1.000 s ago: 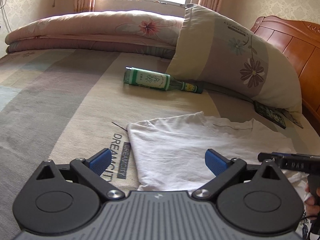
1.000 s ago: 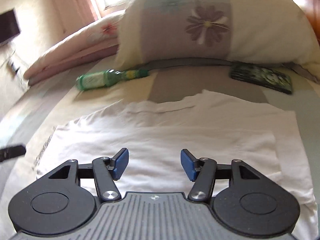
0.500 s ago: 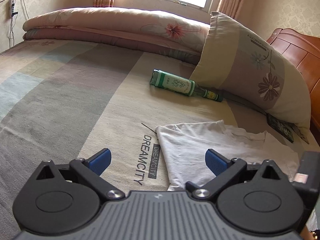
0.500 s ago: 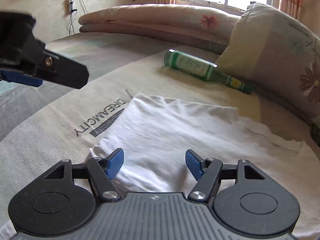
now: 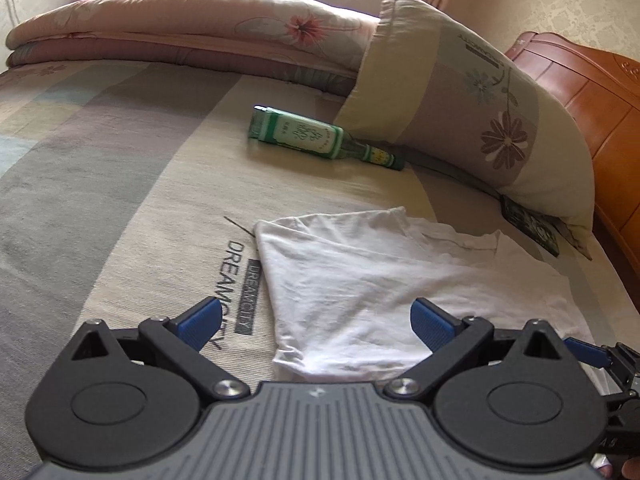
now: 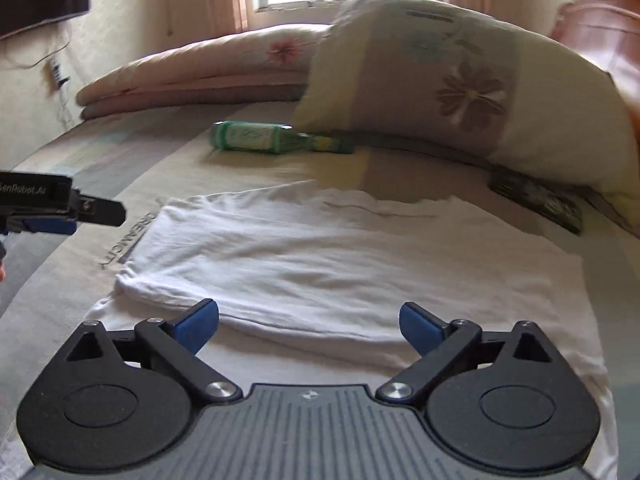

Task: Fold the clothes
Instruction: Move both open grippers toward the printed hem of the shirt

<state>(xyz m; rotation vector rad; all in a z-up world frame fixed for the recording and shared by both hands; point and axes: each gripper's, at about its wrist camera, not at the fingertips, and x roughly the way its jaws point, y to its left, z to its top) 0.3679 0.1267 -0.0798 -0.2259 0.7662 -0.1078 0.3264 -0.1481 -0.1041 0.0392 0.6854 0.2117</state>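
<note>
while spread flat on the bed (image 5: 120, 208), white t-shirt (image 5: 380, 280) lying partly folded, one flap laid over the body, a second layer of the same shirt showing beneath it at 6 o'clock in the right wrist view (image 6: 340, 264). left gripper (image 5: 316, 320) released, blue pads wide apart, hovering above the shirt's near edge, left pad over the bare sheet beside the printed "dreamcity" lettering (image 5: 236, 280), right pad over the white cloth. right gripper (image 6: 310, 322) likewise released, pads spread, nothing between them, poised over the folded flap's near fold line. seen from the right wrist, left gripper at 9 o'clock (image 6: 60, 204), off the shirt's left edge, clear of the cloth. seen from the left wrist, part of the right gripper at 4 o'clock (image 5: 600, 360), by the shirt's right side. at 12 o'clock beyond the shirt, green glass bottle (image 5: 316, 138) lying on its side, neck pointing toward the floral pillow (image 5: 480, 112), apart from the shirt. at 2 o'clock, dark patterned flat object (image 5: 532, 228) tucked at the pillow's lower edge, near the shirt's far corner; touching or not, cannot tell. rolled pink quilt (image 5: 180, 28) across the far side of the bed at 11 o'clock. wooden headboard (image 5: 592, 96) at 3 o'clock behind the pillow.
</note>
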